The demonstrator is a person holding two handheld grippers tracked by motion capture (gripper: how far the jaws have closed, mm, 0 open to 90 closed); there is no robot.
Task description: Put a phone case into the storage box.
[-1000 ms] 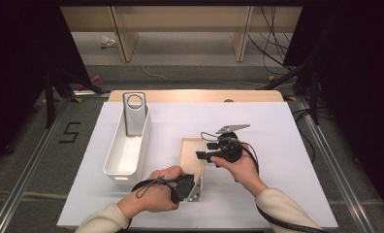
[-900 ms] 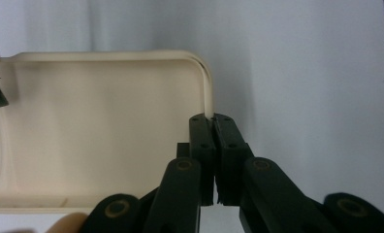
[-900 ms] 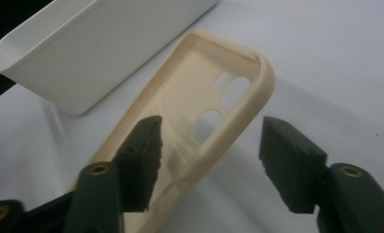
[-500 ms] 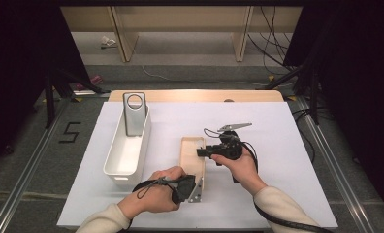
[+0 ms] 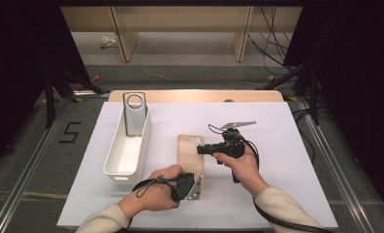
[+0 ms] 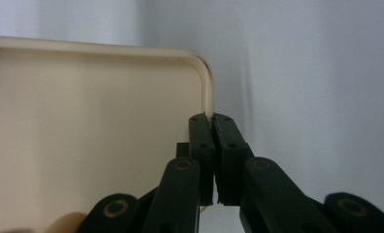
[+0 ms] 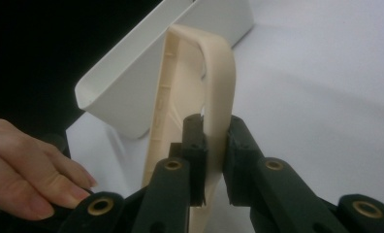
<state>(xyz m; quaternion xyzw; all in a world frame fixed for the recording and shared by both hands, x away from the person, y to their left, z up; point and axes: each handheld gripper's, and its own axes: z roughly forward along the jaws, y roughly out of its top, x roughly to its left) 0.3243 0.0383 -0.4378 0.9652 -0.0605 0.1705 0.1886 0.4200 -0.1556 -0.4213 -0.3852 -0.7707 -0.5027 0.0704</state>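
A cream phone case lies on the white table, its hollow side up. My left gripper is shut on the case's near right corner; in the left gripper view its jaws pinch the thin rim of the case. My right gripper reaches in from the right at the case's right edge. Its jaws have just been closing, and in the right gripper view they press on the raised rim of the case.
A long white bin stands left of the case, with a grey phone case leaning upright at its far end. The bin's wall rises just behind the cream case. The left hand rests nearby. Bare white table lies to the right.
The right gripper's jaws, wide one second ago, have closed onto the cream case's right edge. The left gripper and the case have stayed where they were.
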